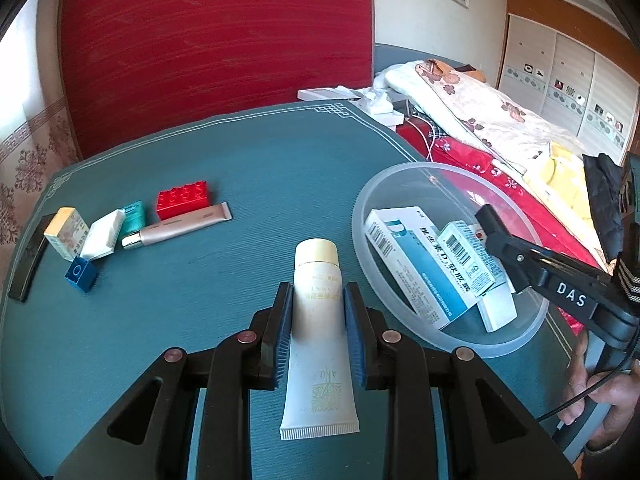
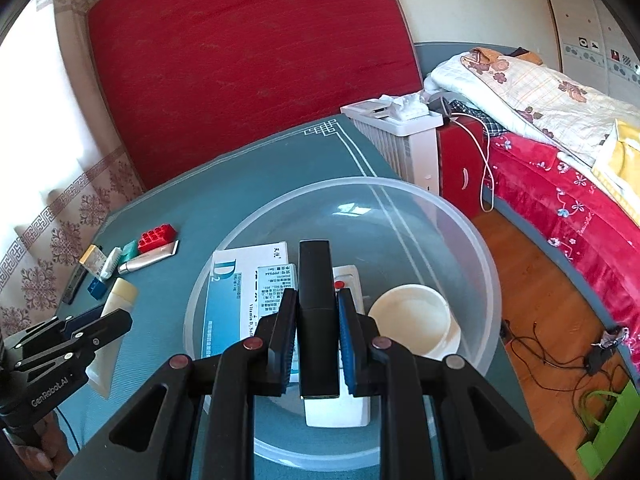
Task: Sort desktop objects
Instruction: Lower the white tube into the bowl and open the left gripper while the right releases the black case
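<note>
left hand-held gripper [image 1: 316,312] squeezes soft, light cream tube [image 1: 318,320] mid-body | right hand-held gripper [image 2: 316,332] clamps stiff black bar [image 2: 316,312] over bowl [image 2: 476,240] | bowl at 2 o'clock

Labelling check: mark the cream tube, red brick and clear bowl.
cream tube [image 1: 316,280], left wrist view, on its body below the cap
red brick [image 1: 183,199], left wrist view, on its studded top
clear bowl [image 2: 468,220], right wrist view, on its far rim
</note>
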Available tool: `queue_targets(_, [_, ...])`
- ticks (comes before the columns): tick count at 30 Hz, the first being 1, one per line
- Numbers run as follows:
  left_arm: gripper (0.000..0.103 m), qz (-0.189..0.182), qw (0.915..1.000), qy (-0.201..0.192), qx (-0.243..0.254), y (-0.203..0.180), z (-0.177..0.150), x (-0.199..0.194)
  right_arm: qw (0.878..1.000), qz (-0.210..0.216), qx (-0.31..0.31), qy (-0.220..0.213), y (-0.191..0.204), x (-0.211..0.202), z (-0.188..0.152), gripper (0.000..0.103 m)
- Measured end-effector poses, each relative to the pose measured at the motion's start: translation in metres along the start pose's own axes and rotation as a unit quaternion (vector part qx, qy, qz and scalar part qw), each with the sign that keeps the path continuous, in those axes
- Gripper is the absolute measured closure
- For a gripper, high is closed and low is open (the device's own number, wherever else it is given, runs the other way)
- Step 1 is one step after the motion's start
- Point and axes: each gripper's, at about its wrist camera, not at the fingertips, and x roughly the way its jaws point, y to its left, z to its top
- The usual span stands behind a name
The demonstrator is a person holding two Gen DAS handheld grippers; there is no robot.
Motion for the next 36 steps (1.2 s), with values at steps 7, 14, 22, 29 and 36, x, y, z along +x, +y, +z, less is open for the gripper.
queue_targets(7, [0.075, -0.002, 1.0, 0.003, 0.001, -0.005, 0.002, 0.003, 1.0, 0.005, 0.004, 0.001, -0.005, 0.002, 0.002, 0.081])
queue_targets(14, [0.075, -0.003, 1.0, 0.005, 0.003, -0.009, 0.004, 0.005, 1.0, 0.013, 0.015, 0.007, -0.006, 0.003, 0.003, 0.08])
queue_targets(22, [0.075, -0.005, 1.0, 0.006, 0.005, -0.013, 0.007, 0.007, 1.0, 0.017, 0.02, 0.01, -0.007, 0.002, 0.004, 0.08])
queue_targets(29, [0.075, -0.008, 0.9999, 0.007, 0.007, -0.018, 0.008, 0.007, 0.999, 0.02, 0.027, 0.009, -0.009, 0.0, 0.006, 0.077])
queue_targets(36, [0.075, -0.011, 0.9998, 0.002, 0.014, -0.022, 0.013, 0.006, 0.999, 0.022, 0.025, 0.0, -0.006, -0.006, 0.01, 0.077])
